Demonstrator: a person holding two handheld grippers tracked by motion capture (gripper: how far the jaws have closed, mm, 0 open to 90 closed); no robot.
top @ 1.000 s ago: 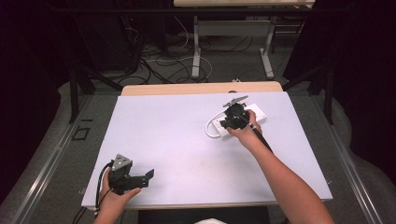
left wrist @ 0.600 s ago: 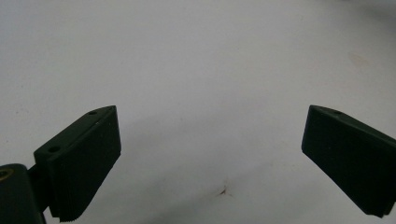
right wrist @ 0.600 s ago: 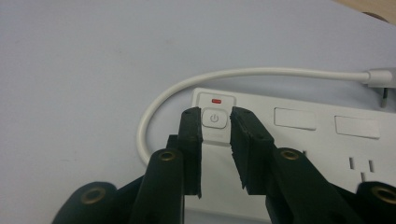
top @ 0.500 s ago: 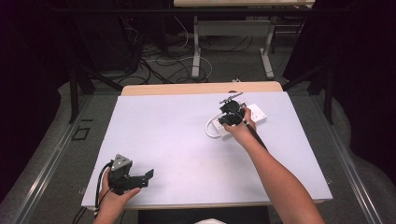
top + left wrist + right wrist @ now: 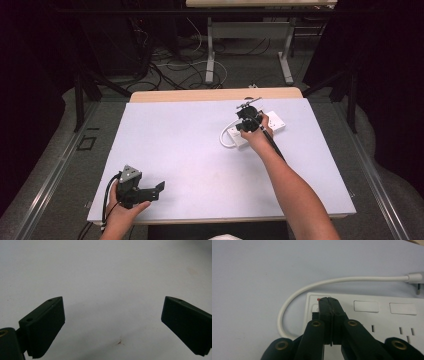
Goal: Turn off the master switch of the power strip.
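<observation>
Left gripper (image 5: 150, 192) rests at the near left edge of the table (image 5: 180, 150), jaws wide apart, nothing between them, parked well away from the work. Farther off, right gripper (image 5: 331, 301) has jaws pressed together with nothing between, tips down on the end of the white power strip (image 5: 384, 320) beside a small red-marked switch (image 5: 318, 299), probably using the closed tip as a poker. The strip lies at the far right of the table, its white cord (image 5: 294, 297) looping back to the plug (image 5: 415, 280).
</observation>
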